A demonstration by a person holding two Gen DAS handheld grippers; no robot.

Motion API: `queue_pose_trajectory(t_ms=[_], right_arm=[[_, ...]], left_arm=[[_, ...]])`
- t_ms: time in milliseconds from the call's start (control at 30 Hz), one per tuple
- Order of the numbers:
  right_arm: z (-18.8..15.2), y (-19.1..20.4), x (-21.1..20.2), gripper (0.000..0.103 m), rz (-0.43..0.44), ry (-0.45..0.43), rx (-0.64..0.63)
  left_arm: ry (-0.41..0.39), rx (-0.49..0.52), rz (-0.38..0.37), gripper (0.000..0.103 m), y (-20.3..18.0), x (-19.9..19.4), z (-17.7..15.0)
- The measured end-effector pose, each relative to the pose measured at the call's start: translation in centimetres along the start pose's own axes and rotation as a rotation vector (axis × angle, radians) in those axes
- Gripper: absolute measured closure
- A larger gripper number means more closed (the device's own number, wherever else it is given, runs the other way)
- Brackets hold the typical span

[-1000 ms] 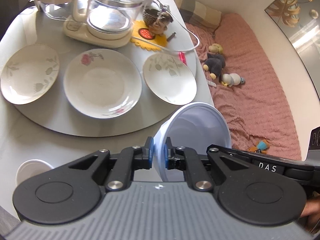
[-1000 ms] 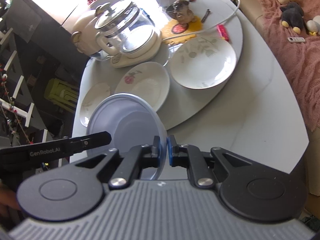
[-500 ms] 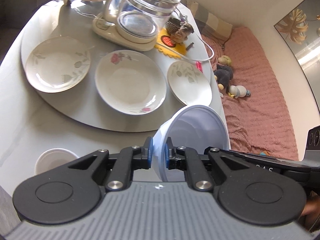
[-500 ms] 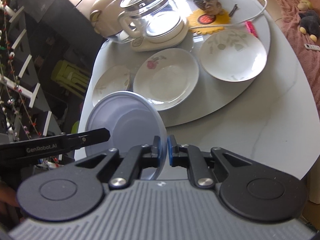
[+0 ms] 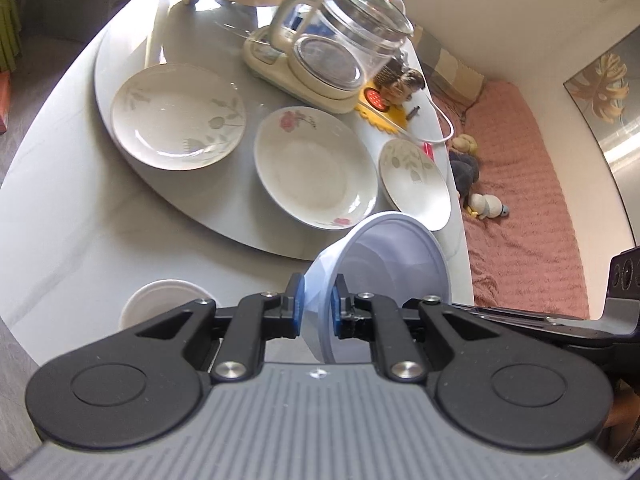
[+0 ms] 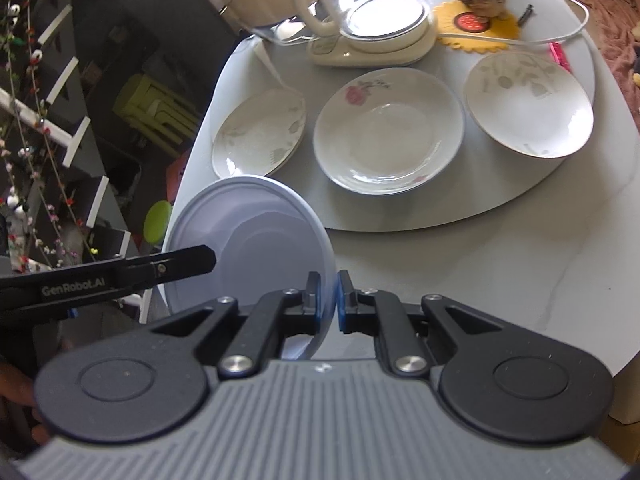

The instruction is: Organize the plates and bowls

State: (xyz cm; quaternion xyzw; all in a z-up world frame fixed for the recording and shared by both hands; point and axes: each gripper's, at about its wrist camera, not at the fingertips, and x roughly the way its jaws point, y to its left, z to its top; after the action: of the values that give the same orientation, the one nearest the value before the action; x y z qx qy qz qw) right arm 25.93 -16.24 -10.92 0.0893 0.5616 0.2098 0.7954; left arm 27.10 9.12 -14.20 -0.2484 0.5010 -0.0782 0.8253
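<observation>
You have one pale blue bowl (image 5: pixel 394 264) held off the counter (image 5: pixel 80 240) between both tools, tipped on its side with its empty inside facing the left camera. On the grey turntable (image 5: pixel 168 192) three dishes lie in a row, all empty: a leaf-patterned plate (image 5: pixel 178 116), a rose-patterned deep plate (image 5: pixel 316 168) in the middle, and a second leaf-patterned dish (image 5: pixel 414 180) at the far end. A small white bowl (image 5: pixel 160 304) stands on the counter just beside your left tool; you cannot see into it past the tool's body. A glass kettle (image 5: pixel 352 40) sits on its base behind the plates.

Your left gripper (image 5: pixel 316 306) points steeply down, its fingers (image 5: pixel 297 304) nearly closed, one either side of the bowl's wall near the rim. Your right gripper (image 6: pixel 329 300) is angled down too, its fingers (image 6: pixel 343 300) pinched tight on the opposite rim. The left tool's black finger (image 6: pixel 168 268) shows across the bowl in the right view.
</observation>
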Motion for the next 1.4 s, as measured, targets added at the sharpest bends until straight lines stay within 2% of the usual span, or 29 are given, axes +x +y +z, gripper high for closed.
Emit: queue_pose_trajectory(t_ms=[367,633,1067,1400], right_arm=[[-0.5,4.0,3.3,0.092,-0.023,0.060,-0.037],[-1.1,6.4,6.2,0.091,-0.039,0.093,-0.044],[-3.1,7.1,11.0,0.091,-0.075,0.177,0.049],[-4.2,6.9,13.0,0.091,-0.117,0.181,0.093]], left_arm=[[0.013,-0.033,0.015,0.088,5.0,-0.7,-0.4],[0.057,-0.018,0.031,0.088,8.5,-0.2,-0.3],[0.162,-0.001,0.066,0.088,12.4,2.6,-0.8],[0.242,-0.003,0.078,0.088,14.0,5.8,-1.1]])
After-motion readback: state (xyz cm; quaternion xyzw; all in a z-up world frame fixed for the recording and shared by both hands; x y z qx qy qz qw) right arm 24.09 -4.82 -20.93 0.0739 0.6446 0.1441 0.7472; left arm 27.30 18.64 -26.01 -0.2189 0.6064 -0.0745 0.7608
